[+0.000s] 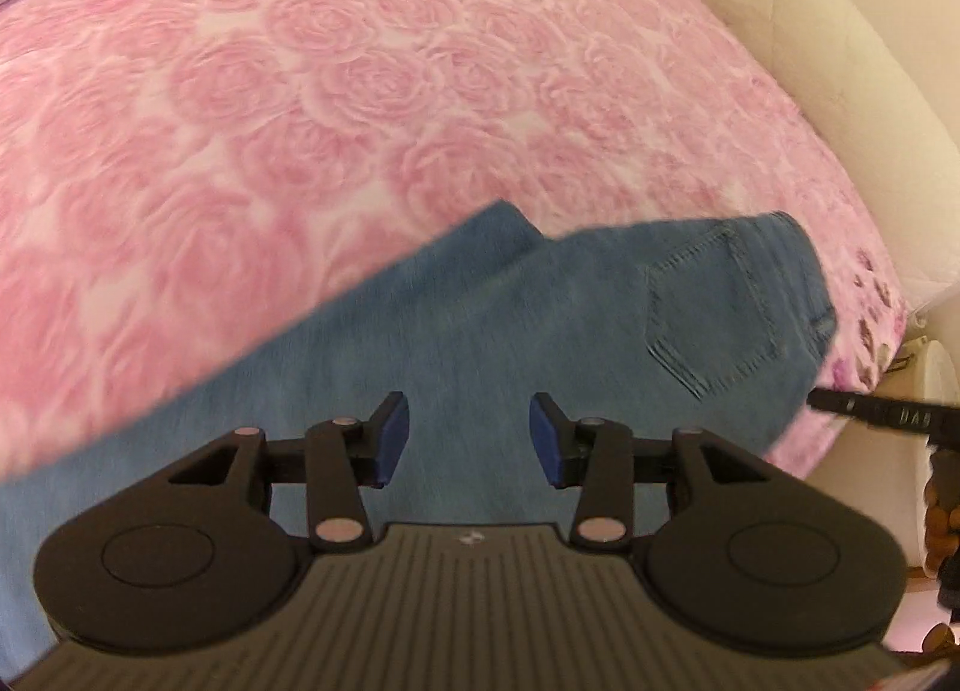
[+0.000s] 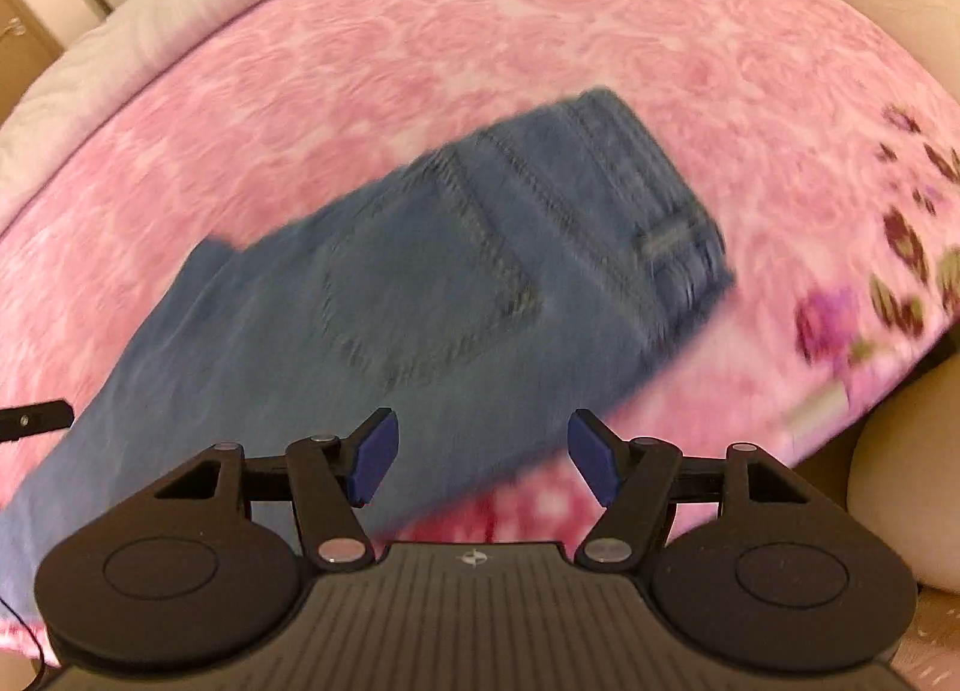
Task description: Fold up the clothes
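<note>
A pair of blue jeans (image 1: pixel 510 319) lies flat on a pink rose-patterned bedspread (image 1: pixel 300 90), back pocket (image 1: pixel 714 307) up, waistband to the right. My left gripper (image 1: pixel 469 439) is open and empty, hovering above the leg part. In the right wrist view the jeans (image 2: pixel 420 295) lie diagonally, waistband (image 2: pixel 672 211) at the upper right. My right gripper (image 2: pixel 483 454) is open and empty above the jeans' near edge, close to the seat. The right gripper's finger (image 1: pixel 876 415) shows at the right edge of the left wrist view.
The bedspread (image 2: pixel 420 30) covers the whole bed. A cream padded headboard or wall (image 1: pixel 810 60) runs along the right. A striped pillow (image 2: pixel 150 48) lies at the far left. A darker flower print (image 2: pixel 900 247) marks the bedspread's right edge.
</note>
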`<state>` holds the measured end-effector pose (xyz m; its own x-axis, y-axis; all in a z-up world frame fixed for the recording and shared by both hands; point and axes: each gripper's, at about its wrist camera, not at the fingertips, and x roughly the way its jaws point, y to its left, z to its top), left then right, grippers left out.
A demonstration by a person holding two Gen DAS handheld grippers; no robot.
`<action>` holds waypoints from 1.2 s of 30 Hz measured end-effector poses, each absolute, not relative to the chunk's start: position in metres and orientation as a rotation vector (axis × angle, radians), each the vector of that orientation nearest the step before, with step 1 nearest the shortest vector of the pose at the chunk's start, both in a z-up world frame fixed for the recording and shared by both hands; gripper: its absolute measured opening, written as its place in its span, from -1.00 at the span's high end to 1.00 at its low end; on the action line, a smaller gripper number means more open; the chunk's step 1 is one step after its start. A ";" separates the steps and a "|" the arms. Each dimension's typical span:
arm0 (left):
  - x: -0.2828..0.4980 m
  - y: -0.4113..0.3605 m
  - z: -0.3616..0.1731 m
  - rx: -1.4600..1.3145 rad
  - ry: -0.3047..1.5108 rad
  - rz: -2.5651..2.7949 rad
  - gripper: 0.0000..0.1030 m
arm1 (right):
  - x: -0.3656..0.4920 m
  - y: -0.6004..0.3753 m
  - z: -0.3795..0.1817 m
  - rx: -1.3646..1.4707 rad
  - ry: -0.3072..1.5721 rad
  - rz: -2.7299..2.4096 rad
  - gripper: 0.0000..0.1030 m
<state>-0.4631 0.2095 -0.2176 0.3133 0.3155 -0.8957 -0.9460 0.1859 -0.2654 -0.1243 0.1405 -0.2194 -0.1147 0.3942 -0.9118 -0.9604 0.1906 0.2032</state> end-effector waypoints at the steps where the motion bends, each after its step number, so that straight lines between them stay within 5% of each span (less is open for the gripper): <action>1: -0.459 0.224 -0.223 -0.980 0.822 1.017 0.22 | -0.122 0.156 -0.223 -0.677 1.124 1.300 -0.28; 8: -0.449 0.311 -0.261 -0.952 0.908 0.920 0.16 | -0.100 0.243 -0.229 -0.678 0.991 1.233 -0.30; 11: -0.446 0.333 -0.276 -0.989 0.901 0.866 0.14 | -0.082 0.263 -0.236 -0.675 0.961 1.190 -0.48; 13: -0.445 0.345 -0.287 -1.036 0.885 0.822 0.14 | -0.069 0.273 -0.243 -0.649 0.986 1.185 -0.65; 17: -0.444 0.359 -0.304 -1.171 0.810 0.714 0.19 | -0.041 0.281 -0.265 -0.526 1.181 1.223 -0.64; 20: -0.438 0.366 -0.318 -1.248 0.757 0.651 0.54 | -0.026 0.280 -0.270 -0.447 1.253 1.263 0.23; 21: -0.436 0.368 -0.321 -1.262 0.741 0.631 0.89 | -0.024 0.277 -0.269 -0.432 1.258 1.266 0.44; 28: -0.447 0.370 -0.337 -1.250 0.647 0.704 1.00 | -0.033 0.263 -0.263 -0.513 1.110 1.243 0.66; 32: -0.440 0.376 -0.341 -1.185 0.704 0.744 0.75 | -0.036 0.271 -0.287 -0.513 1.096 1.186 0.47; 34: -0.443 0.375 -0.327 -1.120 0.749 0.823 0.61 | -0.039 0.273 -0.284 -0.541 1.068 1.120 -0.17; 36: -0.447 0.369 -0.308 -1.013 0.809 0.918 0.61 | -0.042 0.270 -0.272 -0.553 1.013 1.083 -0.31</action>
<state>-0.4465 0.3690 -0.3085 0.3962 0.2468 -0.8844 -0.9082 0.2465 -0.3381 -0.0415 0.2696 -0.2721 0.1118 0.4583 -0.8817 -0.9105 0.4027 0.0939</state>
